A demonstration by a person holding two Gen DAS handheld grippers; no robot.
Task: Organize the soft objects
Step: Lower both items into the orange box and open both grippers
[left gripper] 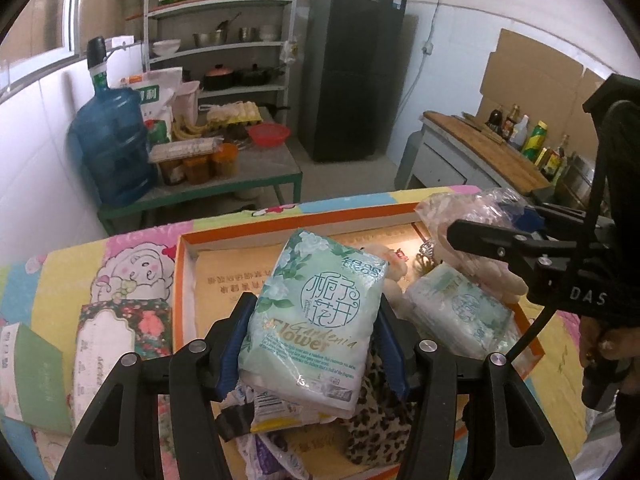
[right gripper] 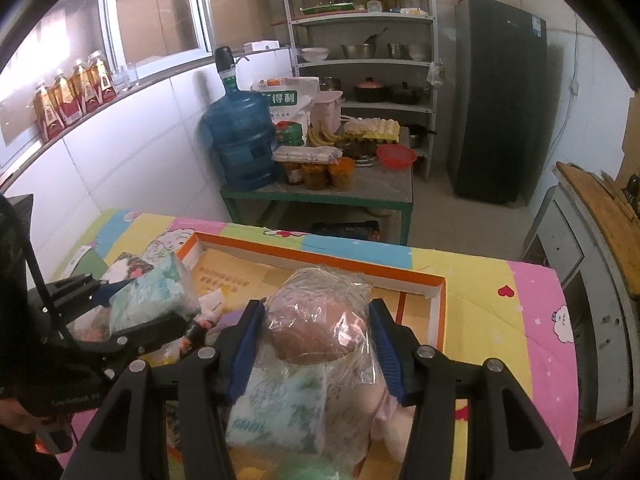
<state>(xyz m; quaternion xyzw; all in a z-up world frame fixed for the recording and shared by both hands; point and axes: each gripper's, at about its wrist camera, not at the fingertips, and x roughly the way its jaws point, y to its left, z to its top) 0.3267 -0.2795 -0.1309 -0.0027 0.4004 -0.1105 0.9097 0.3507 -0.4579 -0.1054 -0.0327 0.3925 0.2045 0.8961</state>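
Setting: kitchen storeroom; a table under a pastel cartoon-print cloth (right gripper: 500,292) carries a shallow orange-rimmed cardboard box (left gripper: 280,226).
Left gripper (left gripper: 316,332): clenched on a mint-green plastic-wrapped tissue pack (left gripper: 316,316), one blue pad on each long side, so the soft pack hangs squarely above the box.
Right gripper (right gripper: 316,344): grasping a clear crinkled plastic bag with a brownish soft lump inside (right gripper: 320,320), pinched at its sides; it sits at 3 o'clock from the left gripper.
Task items: the held pack hangs over the box centre; a second tissue pack (left gripper: 460,316) lies in the box at 3 o'clock of it; a leopard-print cloth (left gripper: 376,420) lies at 6 o'clock.
Outside the box: a floral tissue pack (left gripper: 108,344) lies at 9 o'clock on the cloth, judged not yet sorted.
Count: grippers, two; green tissue packs, two; floral pack, one; bag, one.
Background: blue water jug (right gripper: 240,136), one, at 12 o'clock.
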